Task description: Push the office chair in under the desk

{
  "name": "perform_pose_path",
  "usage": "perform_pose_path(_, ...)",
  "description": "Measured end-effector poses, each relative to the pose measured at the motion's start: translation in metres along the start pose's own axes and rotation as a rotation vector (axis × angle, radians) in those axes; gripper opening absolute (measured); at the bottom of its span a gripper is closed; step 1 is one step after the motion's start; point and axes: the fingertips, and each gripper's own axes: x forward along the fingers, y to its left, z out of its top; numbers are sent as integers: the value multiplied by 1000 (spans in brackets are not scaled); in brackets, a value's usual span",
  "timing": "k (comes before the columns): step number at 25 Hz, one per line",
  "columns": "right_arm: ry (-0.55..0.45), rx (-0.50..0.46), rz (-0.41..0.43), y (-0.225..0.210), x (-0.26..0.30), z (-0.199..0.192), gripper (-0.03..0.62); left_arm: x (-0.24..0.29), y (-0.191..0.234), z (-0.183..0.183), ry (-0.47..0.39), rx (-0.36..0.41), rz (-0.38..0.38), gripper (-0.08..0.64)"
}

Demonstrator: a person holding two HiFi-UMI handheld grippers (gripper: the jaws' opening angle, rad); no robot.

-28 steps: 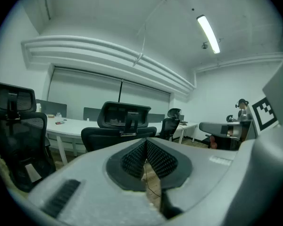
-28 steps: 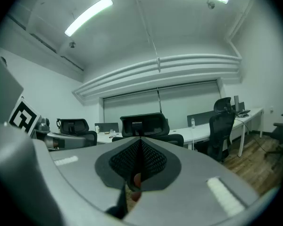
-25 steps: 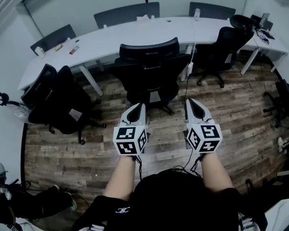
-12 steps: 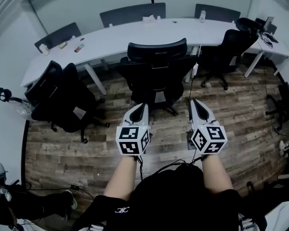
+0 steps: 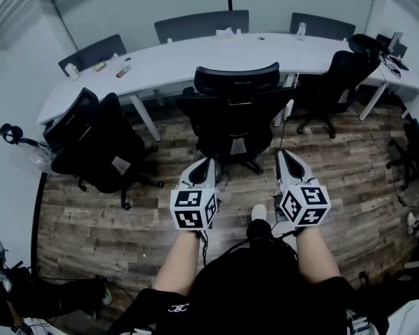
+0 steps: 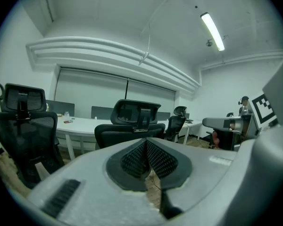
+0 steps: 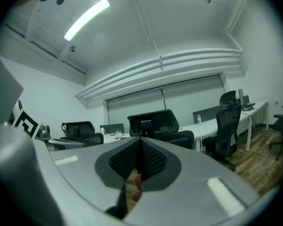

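A black office chair [image 5: 236, 114] stands pulled out from the long white desk [image 5: 195, 58], its back turned toward me. The same chair [image 6: 134, 121] shows straight ahead in the left gripper view and also fills the centre of the right gripper view, chair [image 7: 155, 126]. My left gripper [image 5: 202, 167] and right gripper [image 5: 286, 159] are held side by side just short of the chair's base, both shut with nothing between the jaws. Neither touches the chair.
Another black chair [image 5: 98, 142] stands at the left and one more [image 5: 335, 82] at the right of the desk. Small items [image 5: 112, 68] lie on the desk's left end. Cables run over the wooden floor [image 5: 112, 222] near my feet.
Both grippers and the view have moved a little forward toward the chair. The jaws stay shut.
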Motion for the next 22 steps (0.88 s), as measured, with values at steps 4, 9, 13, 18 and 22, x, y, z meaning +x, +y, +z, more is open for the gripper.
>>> perform_pose_path(4,13,-13,9,-8,5,-3,9,5,0,3,-14,12,7,11)
perform_pose_path(9,6,-12,3,-23,18,-3,9,21,4,7,-15,31,17,11)
perform_pose_path(13,-4,14,-10,-40,30,-4,9,39,5,14,-23,49,17,11)
perform_pose_path(18,-7,38,-8,-62,51,-9,9,63,9,14,-20,61,30,11)
perform_pose_path(22,-12,44,2,-73,70,-7,9,77,18,19,-32,68,47,11)
